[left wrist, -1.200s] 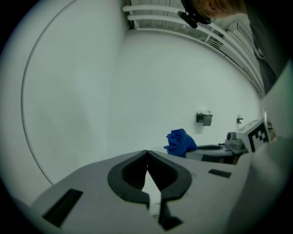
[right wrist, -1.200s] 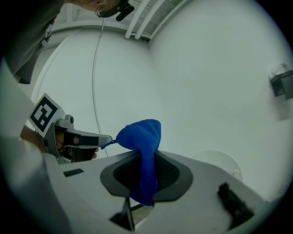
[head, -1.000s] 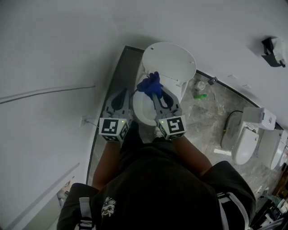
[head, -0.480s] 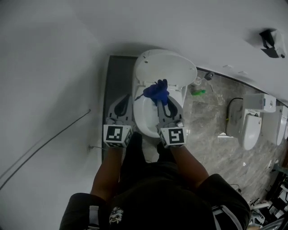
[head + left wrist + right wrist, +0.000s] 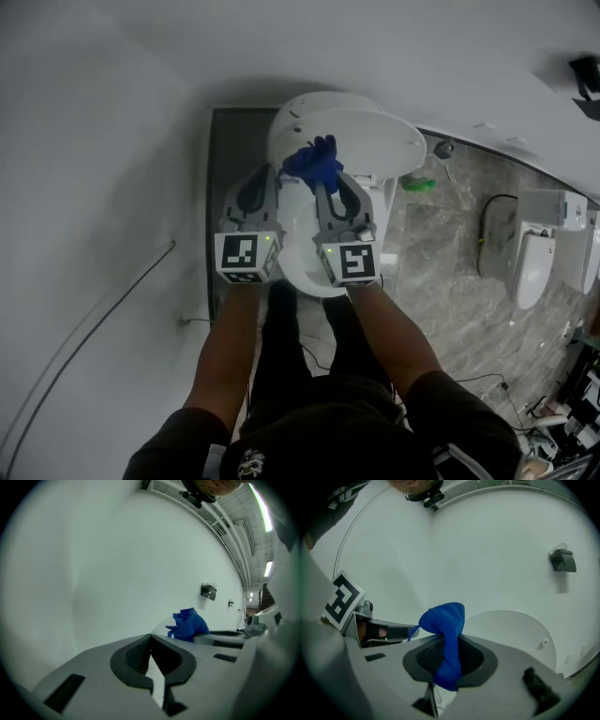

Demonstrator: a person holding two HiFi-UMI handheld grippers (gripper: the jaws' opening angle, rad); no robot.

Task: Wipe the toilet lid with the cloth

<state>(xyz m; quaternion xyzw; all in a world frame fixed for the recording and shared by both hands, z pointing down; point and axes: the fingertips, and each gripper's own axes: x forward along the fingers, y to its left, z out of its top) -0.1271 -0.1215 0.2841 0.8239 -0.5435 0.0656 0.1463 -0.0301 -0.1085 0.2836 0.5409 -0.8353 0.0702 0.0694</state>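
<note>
The white toilet lid stands raised behind the bowl. A bunched blue cloth sticks out of my right gripper, which is shut on it just in front of the lid's lower part. In the right gripper view the cloth is pinched between the dark pads, with the lid behind it. My left gripper is level with it on the left, over the bowl's left rim, shut and empty. In the left gripper view its tips meet, and the cloth shows to the right.
A white wall runs close on the left, with a thin cable along it. A dark floor strip lies between wall and toilet. A second toilet, a green object and a wall box are on the right.
Both grippers have moved forward and lower toward the raised lid. The cloth has gone with the right gripper and is now close against the lid.
</note>
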